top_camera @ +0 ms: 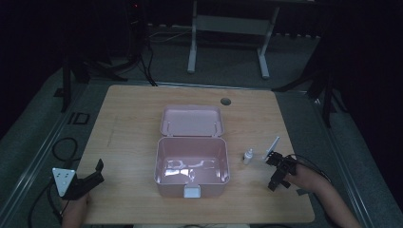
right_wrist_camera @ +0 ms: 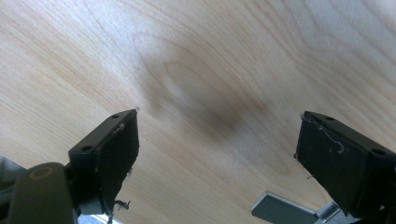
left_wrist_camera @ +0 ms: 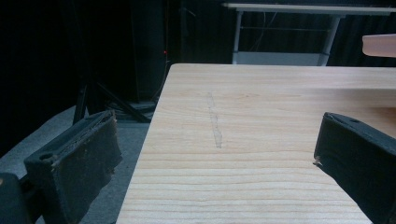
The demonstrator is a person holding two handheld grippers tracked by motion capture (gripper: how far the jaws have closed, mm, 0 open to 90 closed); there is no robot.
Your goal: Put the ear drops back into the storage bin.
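The pink box (top_camera: 192, 164) stands lid-back at the desk (top_camera: 128, 123) centre, apparently ready for loading, the small white bottle (top_camera: 248, 156) just right of it, near the right tongs (top_camera: 274, 159), while both right and left tongs (top_camera: 97, 172) gape wide, empty, touching nothing.

One pink box (top_camera: 192, 161) – one small bottle (top_camera: 248, 156) – two grippers.
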